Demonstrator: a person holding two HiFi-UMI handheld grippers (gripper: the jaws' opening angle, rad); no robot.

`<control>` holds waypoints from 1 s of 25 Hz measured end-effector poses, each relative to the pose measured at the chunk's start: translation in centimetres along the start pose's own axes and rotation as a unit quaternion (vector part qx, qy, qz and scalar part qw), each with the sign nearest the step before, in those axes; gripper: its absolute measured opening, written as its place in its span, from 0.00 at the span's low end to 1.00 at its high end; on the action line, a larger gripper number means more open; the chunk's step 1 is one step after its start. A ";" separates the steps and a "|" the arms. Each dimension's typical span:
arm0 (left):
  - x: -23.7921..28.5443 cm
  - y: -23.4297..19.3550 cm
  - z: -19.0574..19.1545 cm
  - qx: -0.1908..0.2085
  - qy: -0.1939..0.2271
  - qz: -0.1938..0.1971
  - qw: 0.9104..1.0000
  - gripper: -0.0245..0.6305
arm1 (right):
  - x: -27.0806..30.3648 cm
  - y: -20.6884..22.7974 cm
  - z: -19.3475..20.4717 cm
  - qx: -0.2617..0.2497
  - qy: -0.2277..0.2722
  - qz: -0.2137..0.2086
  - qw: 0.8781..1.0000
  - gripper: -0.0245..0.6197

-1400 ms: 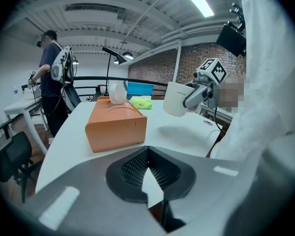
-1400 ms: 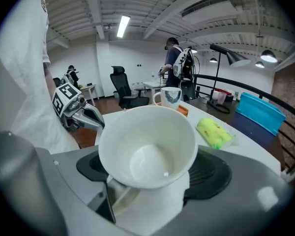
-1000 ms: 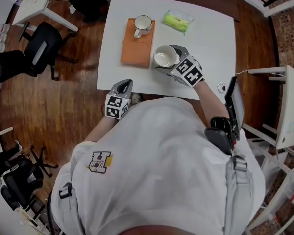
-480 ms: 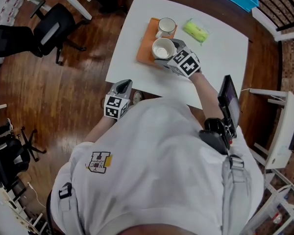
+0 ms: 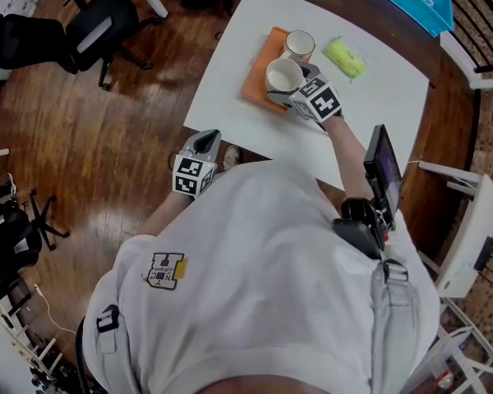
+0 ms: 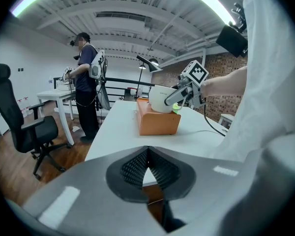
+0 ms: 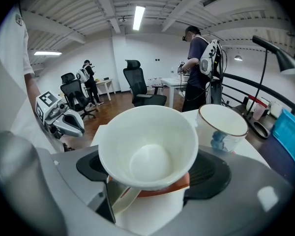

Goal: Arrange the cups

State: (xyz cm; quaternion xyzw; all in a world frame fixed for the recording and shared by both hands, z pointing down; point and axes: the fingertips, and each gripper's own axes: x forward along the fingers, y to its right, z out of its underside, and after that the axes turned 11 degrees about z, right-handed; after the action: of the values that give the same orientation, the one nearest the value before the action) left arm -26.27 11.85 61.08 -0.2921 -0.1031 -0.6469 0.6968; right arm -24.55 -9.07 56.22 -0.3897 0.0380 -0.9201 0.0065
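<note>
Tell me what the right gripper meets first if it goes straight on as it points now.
Probably the brown-rimmed cup on the orange block. It stands just ahead, slightly right of the white cup held in the right gripper. The block lies close below, so depth is uncertain.

White short-sleeved shirt (image 5: pixel 263 286), small yellow-and-black emblem (image 5: pixel 166 271) at eight o'clock, grey shoulder strap (image 5: pixel 392 290) and a black box (image 5: pixel 360 226), perhaps a battery, at three. Grey left tool (image 5: pixel 206 143) and right tool (image 5: pixel 289 86) bear black-and-white marker cubes (image 5: pixel 192 176).
</note>
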 end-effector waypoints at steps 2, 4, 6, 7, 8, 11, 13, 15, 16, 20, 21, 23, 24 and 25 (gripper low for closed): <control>-0.1 0.0 -0.1 0.002 -0.002 -0.001 1.000 0.04 | 0.0 -0.1 0.0 -0.002 -0.003 -0.012 1.000 0.73; -0.1 0.1 -0.1 0.004 -0.005 0.000 1.000 0.04 | 0.0 -0.2 0.0 -0.007 -0.008 -0.024 1.000 0.73; 0.0 0.2 0.0 0.005 -0.007 0.002 1.000 0.04 | 0.0 -0.3 0.0 -0.011 -0.011 -0.034 0.999 0.73; -0.1 0.2 0.0 0.006 -0.009 0.002 1.000 0.04 | 0.0 -0.3 0.0 -0.013 -0.011 -0.037 0.999 0.73; -0.1 0.2 -0.1 0.007 -0.009 0.002 1.000 0.04 | 0.0 -0.3 0.0 -0.016 -0.011 -0.039 0.999 0.73; 0.0 0.1 0.1 0.004 -0.010 0.004 1.000 0.04 | 0.0 -0.3 -0.1 -0.023 -0.012 -0.045 0.999 0.73; 0.1 0.2 0.0 0.007 -0.010 0.005 1.000 0.04 | 0.0 -0.3 0.0 -0.032 -0.016 -0.053 0.998 0.73; 0.1 0.4 -0.3 0.012 -0.011 0.005 1.000 0.04 | -0.1 -0.3 0.1 -0.044 -0.019 -0.063 0.997 0.73; 0.1 0.5 -0.2 0.012 -0.011 0.005 1.000 0.04 | -0.1 -0.3 0.2 -0.048 -0.020 -0.068 0.996 0.73; -0.3 0.5 -0.1 0.010 -0.011 0.003 1.000 0.04 | -0.2 -0.5 0.3 -0.053 -0.019 -0.075 0.996 0.73; -0.4 0.5 -0.3 0.012 -0.011 0.002 1.000 0.04 | -0.1 -0.5 0.2 -0.053 -0.019 -0.075 0.996 0.73; -0.5 0.4 -0.2 0.010 -0.011 0.001 1.000 0.04 | -0.1 -0.5 0.2 -0.052 -0.019 -0.076 0.996 0.73; -0.5 0.5 -0.1 0.007 -0.011 0.003 1.000 0.04 | -0.1 -0.5 0.2 -0.052 -0.019 -0.076 0.996 0.72; -0.4 0.5 0.0 0.005 -0.011 0.004 1.000 0.04 | -0.1 -0.5 0.2 -0.052 -0.018 -0.077 0.996 0.73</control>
State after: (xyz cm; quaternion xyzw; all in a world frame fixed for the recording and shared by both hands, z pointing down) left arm -25.81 12.22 60.75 -0.2961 -0.1133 -0.6404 0.6996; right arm -24.32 -8.60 56.38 -0.4078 0.0556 -0.9075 -0.0839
